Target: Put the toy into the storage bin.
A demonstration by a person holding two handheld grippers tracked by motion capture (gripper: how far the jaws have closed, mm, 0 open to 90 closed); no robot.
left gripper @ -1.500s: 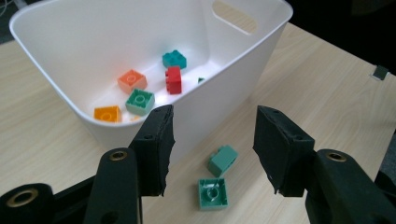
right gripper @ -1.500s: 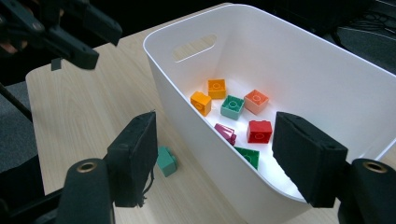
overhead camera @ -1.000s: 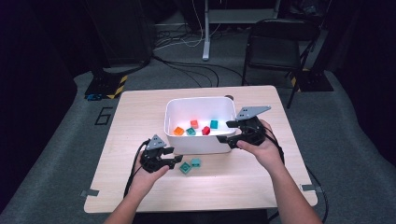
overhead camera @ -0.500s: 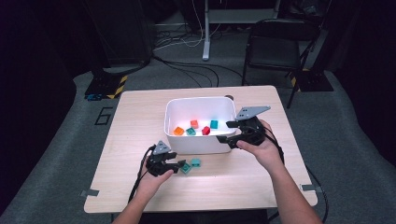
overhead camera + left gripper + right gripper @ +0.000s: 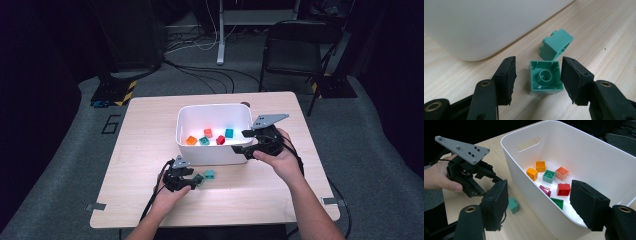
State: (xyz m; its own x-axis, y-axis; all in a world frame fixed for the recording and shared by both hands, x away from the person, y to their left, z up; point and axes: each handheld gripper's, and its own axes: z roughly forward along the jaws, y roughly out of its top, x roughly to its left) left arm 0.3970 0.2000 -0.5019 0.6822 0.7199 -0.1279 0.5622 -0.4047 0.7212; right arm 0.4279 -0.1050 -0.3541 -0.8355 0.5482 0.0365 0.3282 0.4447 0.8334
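Two green bricks lie on the wooden table (image 5: 135,150) in front of a white bin (image 5: 212,156). The nearer brick (image 5: 545,78) rests hollow side up between the jaws of my left gripper (image 5: 538,72), which is open, with a gap on each side. The second green brick (image 5: 556,44) lies just beyond it, close to the bin wall (image 5: 481,25). From above, my left gripper (image 5: 192,181) sits by the nearer brick (image 5: 198,178). My right gripper (image 5: 539,203) is open and straddles the bin's front right wall (image 5: 524,180). Several coloured bricks, among them a red brick (image 5: 563,189), lie inside.
The bin has a handle slot (image 5: 527,143) in its far wall. A black chair (image 5: 295,50) and floor cables (image 5: 200,65) lie beyond the table's far edge. Bare wood stretches left of the bin and along the front edge.
My left gripper has moved right along the table to the green bricks and now brackets the nearer one. The right gripper has stayed at the bin.
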